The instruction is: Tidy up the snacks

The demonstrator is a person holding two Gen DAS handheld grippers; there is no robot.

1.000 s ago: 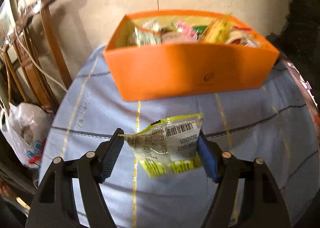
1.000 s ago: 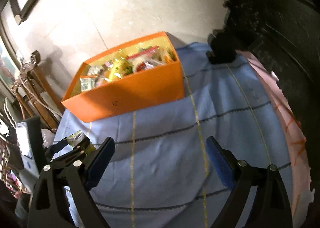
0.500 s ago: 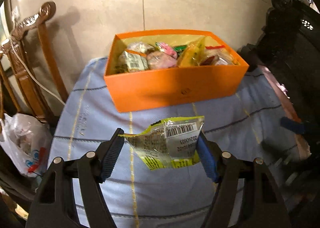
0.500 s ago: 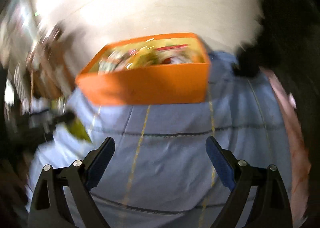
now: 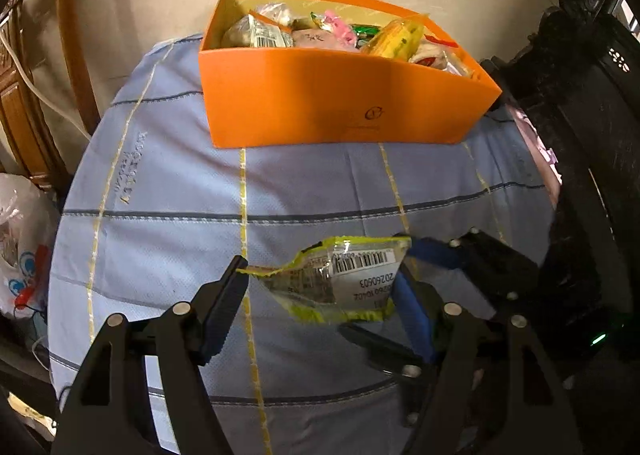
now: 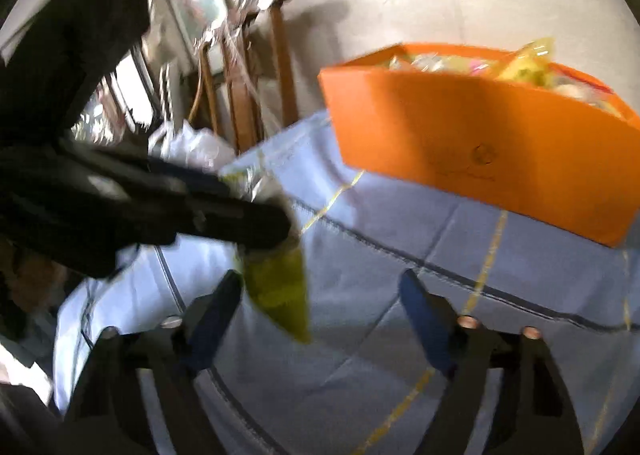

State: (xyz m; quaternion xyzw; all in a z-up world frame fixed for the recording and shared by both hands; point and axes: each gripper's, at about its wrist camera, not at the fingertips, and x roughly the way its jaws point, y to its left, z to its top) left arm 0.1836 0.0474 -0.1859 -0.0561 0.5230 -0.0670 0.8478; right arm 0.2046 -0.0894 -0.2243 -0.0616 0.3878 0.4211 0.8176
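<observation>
Right gripper (image 6: 320,307) now beside snack packet (image 5: 344,279), jaws closing, unclamped; left gripper (image 5: 320,295) clamped on it.

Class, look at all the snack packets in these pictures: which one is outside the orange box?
The yellow-green packet with the barcode label, held by the left gripper above the blue cloth; the other packets all sit inside the orange box.

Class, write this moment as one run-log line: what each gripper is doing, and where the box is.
left gripper: holds snack packet | right gripper: closing, packet's lower corner between jaws, not gripped | orange box: on blue cloth, full
</observation>
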